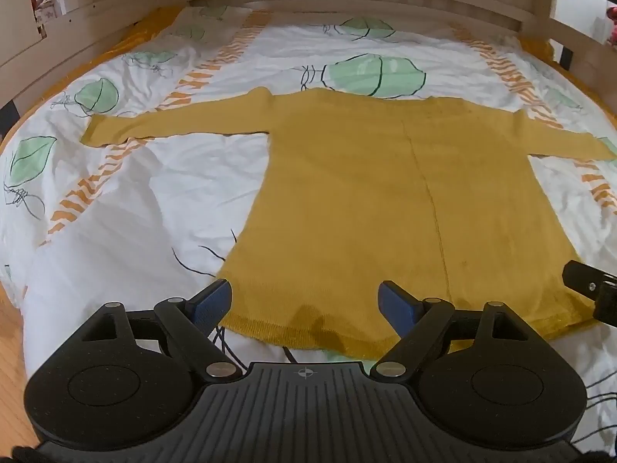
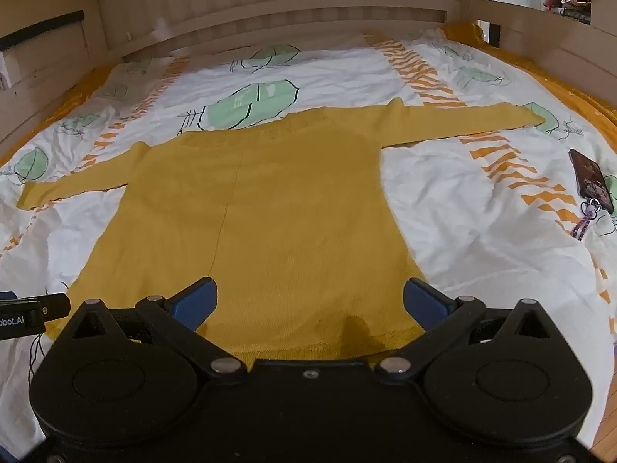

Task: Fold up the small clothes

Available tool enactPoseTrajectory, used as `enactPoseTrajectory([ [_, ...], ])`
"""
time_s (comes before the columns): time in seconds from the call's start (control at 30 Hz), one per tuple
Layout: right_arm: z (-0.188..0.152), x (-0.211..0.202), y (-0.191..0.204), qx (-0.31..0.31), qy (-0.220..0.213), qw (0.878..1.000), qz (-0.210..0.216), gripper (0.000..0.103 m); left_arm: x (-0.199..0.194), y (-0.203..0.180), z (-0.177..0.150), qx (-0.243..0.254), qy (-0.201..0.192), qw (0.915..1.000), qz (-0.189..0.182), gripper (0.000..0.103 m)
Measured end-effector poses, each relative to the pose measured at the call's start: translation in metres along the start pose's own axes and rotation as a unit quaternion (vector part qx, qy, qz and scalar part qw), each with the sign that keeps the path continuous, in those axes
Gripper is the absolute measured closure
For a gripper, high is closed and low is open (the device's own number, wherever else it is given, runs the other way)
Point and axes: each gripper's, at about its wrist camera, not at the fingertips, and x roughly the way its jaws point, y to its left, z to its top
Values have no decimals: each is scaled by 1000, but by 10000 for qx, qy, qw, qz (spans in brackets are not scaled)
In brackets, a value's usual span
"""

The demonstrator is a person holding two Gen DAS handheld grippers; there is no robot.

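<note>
Both grippers are hovering at the near edge of the bed w/ jaws spread wide and nothing between the pads. The left gripper (image 1: 304, 303) is sitting just over the hem's left part, its blue fingertips (image 1: 214, 303) straddling the cloth's near-left corner w/o pinching it; whether they are touching the fabric can't be told. The right gripper (image 2: 308, 301) is doing the same over the hem's right part, its jaws framing the near-right corner, again w/o a grip. Directly ahead of both, the mustard sweater (image 1: 385, 193) is lying flat and fully spread on the leaf-print duvet (image 1: 154, 200), hem nearest the grippers, neckline farthest. A dark center line is running from the hem up the body, and a darker patch is showing by the hem, maybe shadow or damp, can't tell. Farther out, the sleeves are stretching straight to either side: one sleeve (image 1: 154, 127) reaching off left, the other sleeve (image 2: 462, 119) reaching off right. Right of the right gripper and farther out, a phone (image 2: 590, 177) w/ a charm is resting on the duvet, well apart from the sweater. Beyond everything, the wooden bed rail (image 2: 270, 11) is closing the far side. Progress, judging from this: laid out and smoothed, but no fold made yet. Sleeves, sides and the hem-to-neck fold are all looking left to do.
</note>
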Motion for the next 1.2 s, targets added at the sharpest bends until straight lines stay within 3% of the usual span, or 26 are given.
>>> enactPoseTrajectory([
  [1.2,-2,13,8,-102,273,9996,20,1,9,6,4,-124,208,9997,-4,20],
])
